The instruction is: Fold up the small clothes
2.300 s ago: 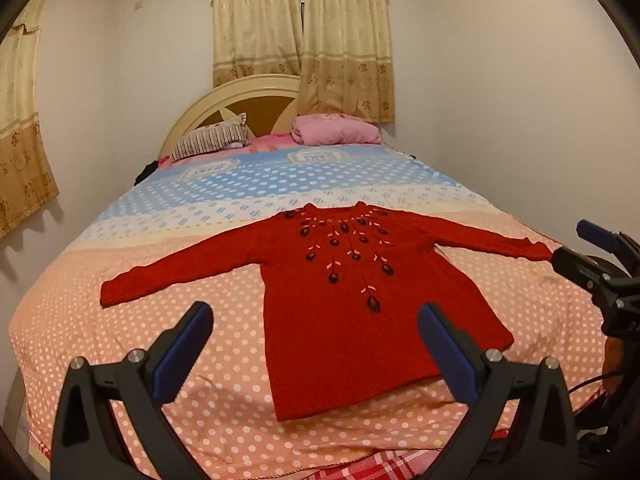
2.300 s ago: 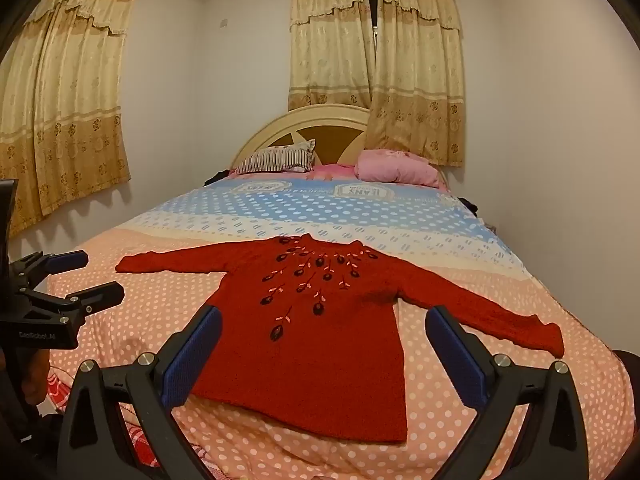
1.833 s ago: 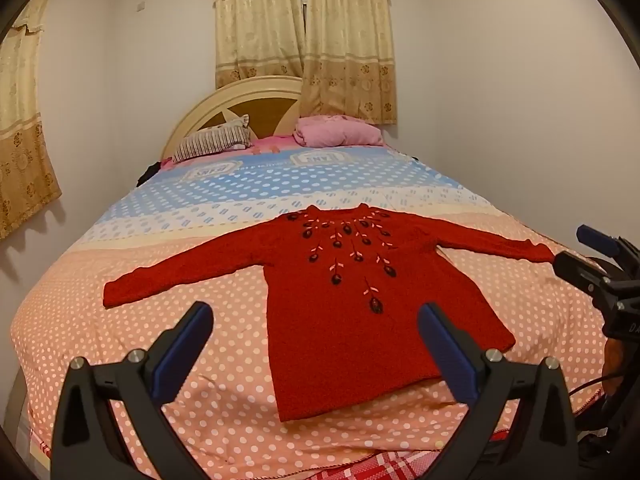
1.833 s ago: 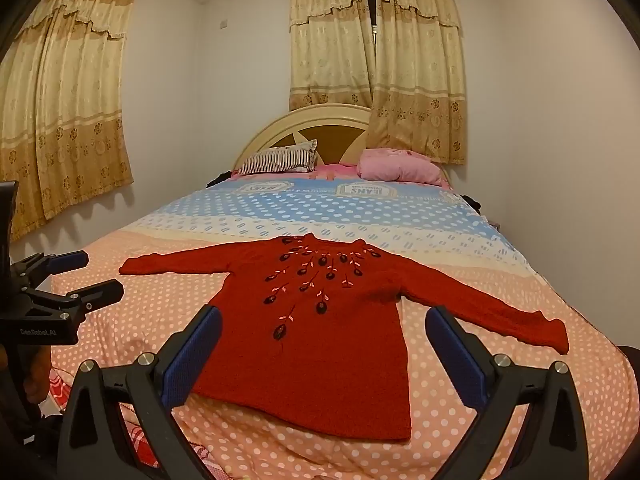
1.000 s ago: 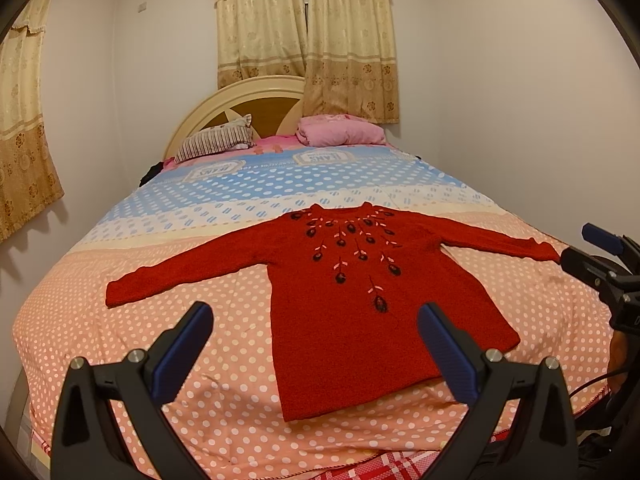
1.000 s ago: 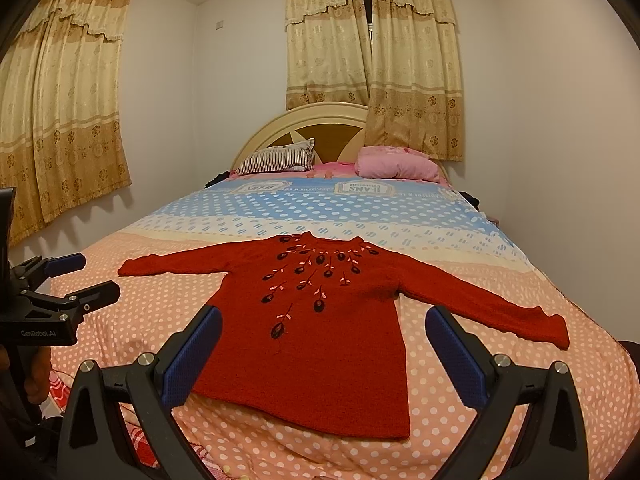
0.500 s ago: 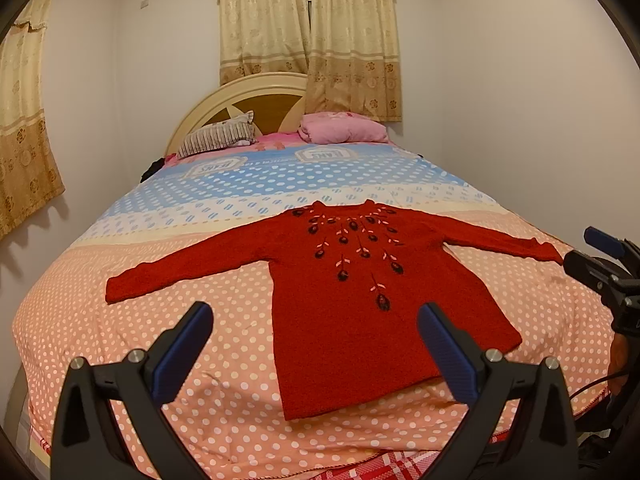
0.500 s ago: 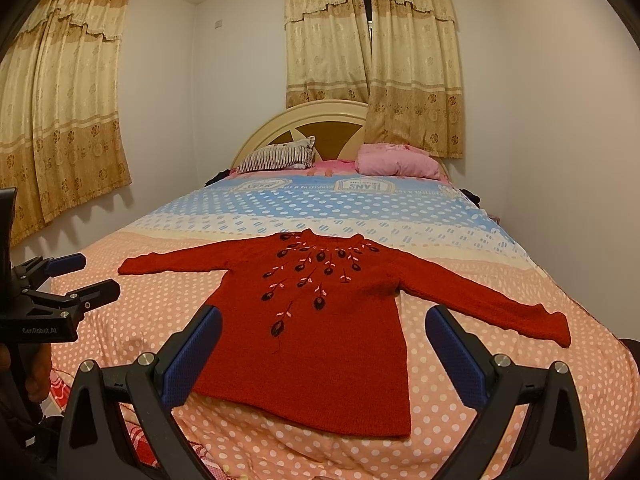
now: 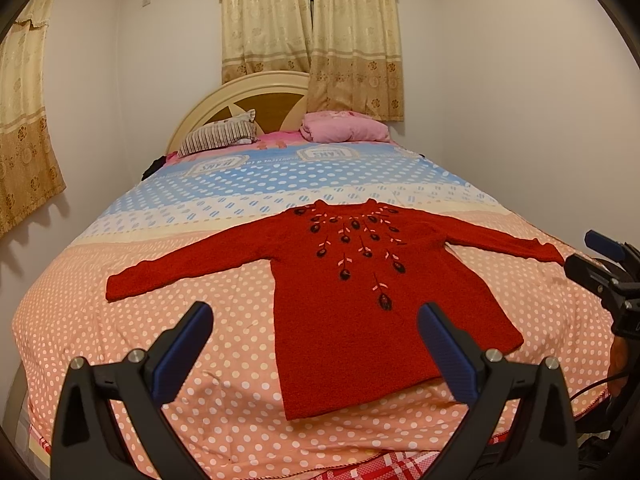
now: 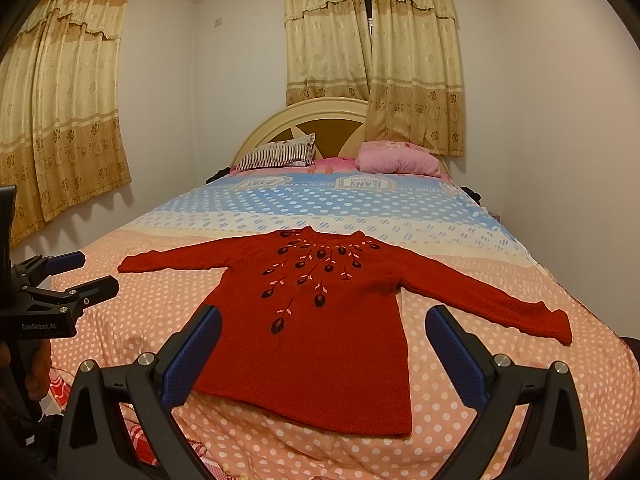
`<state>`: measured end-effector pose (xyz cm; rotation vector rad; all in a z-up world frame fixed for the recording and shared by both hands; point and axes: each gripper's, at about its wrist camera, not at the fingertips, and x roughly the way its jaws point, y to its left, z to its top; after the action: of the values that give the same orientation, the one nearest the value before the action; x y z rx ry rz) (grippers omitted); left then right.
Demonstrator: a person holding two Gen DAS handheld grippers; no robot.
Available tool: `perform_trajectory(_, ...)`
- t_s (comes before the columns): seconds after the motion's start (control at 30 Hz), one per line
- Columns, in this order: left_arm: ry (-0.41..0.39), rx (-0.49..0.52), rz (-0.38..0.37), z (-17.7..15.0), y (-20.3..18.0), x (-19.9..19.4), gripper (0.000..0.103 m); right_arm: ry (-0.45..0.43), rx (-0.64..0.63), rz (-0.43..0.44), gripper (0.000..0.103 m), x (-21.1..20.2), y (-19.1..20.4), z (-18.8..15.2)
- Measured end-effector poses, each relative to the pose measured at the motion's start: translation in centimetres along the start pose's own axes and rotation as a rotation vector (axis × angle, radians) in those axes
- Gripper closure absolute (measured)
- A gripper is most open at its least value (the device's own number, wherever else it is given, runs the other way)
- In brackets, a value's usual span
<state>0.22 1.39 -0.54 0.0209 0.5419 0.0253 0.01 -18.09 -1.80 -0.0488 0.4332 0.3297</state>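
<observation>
A small red long-sleeved sweater (image 9: 360,300) with dark embroidered flowers lies flat, face up, sleeves spread, on the polka-dot bed cover (image 9: 180,320); it also shows in the right wrist view (image 10: 320,340). My left gripper (image 9: 316,344) is open and empty, held above the foot of the bed short of the hem. My right gripper (image 10: 324,348) is open and empty, likewise short of the hem. Each gripper shows at the edge of the other's view, the right one (image 9: 600,264) and the left one (image 10: 68,276).
A striped pillow (image 9: 218,136) and a pink pillow (image 9: 344,130) lie by the rounded headboard (image 9: 240,92). Walls stand close on both sides of the bed. Curtains (image 10: 60,120) hang at left and behind. A red checked cloth (image 9: 384,464) shows under the bed cover's edge.
Both views have shifted slightly; the grippers have drifted a little while staying open. The sweater has not moved.
</observation>
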Motion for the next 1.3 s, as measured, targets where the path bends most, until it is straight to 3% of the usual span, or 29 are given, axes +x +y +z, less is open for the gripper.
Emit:
perform_trajectory(0.73, 0.002, -0.005, 0.007, -0.1, 0.1, 0.1, 0.000, 0.010, 0.008, 0.003, 0.001, 0.4, -0.1, -0.3)
perform_trajectory(0.9, 0.019, -0.029, -0.006, -0.3, 0.5, 0.6, 0.000, 0.008, 0.043, 0.075, 0.001, 0.8, -0.5, -0.9)
perform_trajectory(1.0, 0.036, -0.034, -0.022, -0.5, 0.9, 1.4, 0.000, 0.035, 0.077, 0.097, 0.001, 1.8, -1.2, -1.5)
perform_trajectory(1.3, 0.109, -0.044, 0.007, -1.5, 2.0, 6.8, 0.000, 0.165, 0.156, 0.004, 0.001, 7.0, -5.8, -3.6)
